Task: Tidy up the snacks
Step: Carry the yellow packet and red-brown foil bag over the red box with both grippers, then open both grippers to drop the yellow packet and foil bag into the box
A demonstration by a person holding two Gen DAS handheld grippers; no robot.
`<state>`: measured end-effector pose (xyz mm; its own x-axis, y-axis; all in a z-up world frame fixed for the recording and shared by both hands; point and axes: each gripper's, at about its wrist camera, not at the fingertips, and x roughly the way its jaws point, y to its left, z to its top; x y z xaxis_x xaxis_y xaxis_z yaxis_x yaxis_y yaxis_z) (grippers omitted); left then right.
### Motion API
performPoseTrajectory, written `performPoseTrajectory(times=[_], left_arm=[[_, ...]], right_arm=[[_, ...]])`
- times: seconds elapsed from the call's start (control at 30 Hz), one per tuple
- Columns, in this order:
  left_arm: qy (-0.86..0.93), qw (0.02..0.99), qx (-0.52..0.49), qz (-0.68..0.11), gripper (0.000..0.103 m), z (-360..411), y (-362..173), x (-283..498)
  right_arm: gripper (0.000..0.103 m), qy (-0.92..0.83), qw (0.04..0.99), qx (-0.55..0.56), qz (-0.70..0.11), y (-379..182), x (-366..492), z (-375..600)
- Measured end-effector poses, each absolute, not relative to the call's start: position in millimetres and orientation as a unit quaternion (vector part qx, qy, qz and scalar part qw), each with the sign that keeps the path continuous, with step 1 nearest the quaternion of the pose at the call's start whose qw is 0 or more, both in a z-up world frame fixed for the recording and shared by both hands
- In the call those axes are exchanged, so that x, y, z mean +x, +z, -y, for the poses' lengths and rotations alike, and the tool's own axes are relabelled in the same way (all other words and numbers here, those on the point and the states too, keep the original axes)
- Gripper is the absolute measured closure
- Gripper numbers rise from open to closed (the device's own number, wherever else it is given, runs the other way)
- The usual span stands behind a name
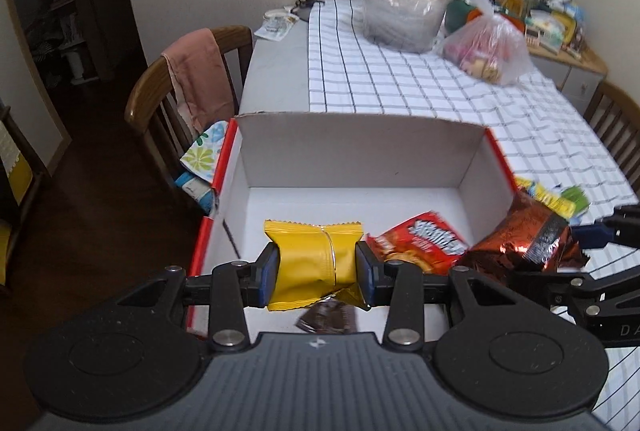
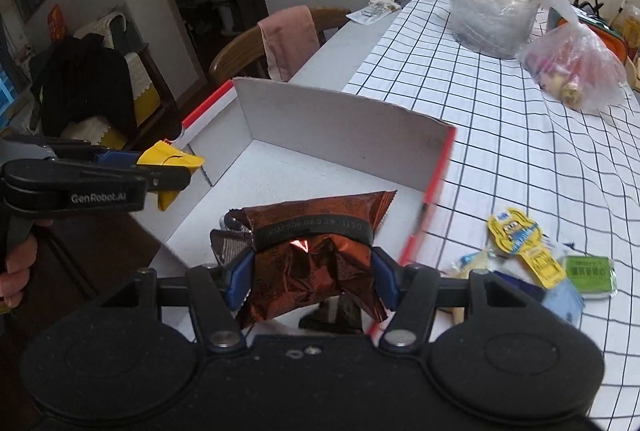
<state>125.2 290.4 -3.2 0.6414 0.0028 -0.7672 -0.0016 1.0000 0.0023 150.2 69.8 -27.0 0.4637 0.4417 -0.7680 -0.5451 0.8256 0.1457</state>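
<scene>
- Left wrist view: left tongs (image 1: 317,267) clamp a yellow packet (image 1: 312,263) over the white box (image 1: 360,159); a red snack bag (image 1: 420,245) lies inside at 3 o'clock.
- Right wrist view: right tongs (image 2: 312,277) pinch a brown foil bag (image 2: 316,251) above the box's near edge; loose snacks (image 2: 516,243) wait on the bench at 3 o'clock.
- Step, I judge: loading; next calls for lowering and releasing both.

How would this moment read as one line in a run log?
left fingers: gripping yellow packet | right fingers: gripping brown packet | both over open box
</scene>
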Motion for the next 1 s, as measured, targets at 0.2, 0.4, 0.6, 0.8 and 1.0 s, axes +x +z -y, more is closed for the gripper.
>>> performPoseTrajectory(times=[0.2, 0.4, 0.6, 0.8, 1.0], left_arm=[[0.000, 0.892, 0.027, -0.451, 0.064, -297.1, -17.6, 148.8], [-0.013, 0.871, 0.054, -0.488, 0.064, -292.8, -37.0, 168.6], [-0.014, 0.853, 0.070, -0.518, 0.064, -287.0, -53.4, 182.8], [-0.019, 0.840, 0.081, -0.537, 0.063, -281.1, -66.0, 188.9], [-0.017, 0.837, 0.078, -0.542, 0.063, -280.4, -70.8, 190.1]], right_arm=[[0.043, 0.281, 0.848, -0.089, -0.440, -40.8, 169.6, -98.3], [0.043, 0.278, 0.839, -0.119, -0.452, -56.4, 182.0, -114.7], [0.042, 0.265, 0.837, -0.126, -0.462, -69.8, 192.0, -120.7], [0.038, 0.269, 0.834, -0.127, -0.464, -73.9, 194.3, -124.8], [0.031, 0.275, 0.834, -0.126, -0.462, -72.9, 193.4, -125.7]])
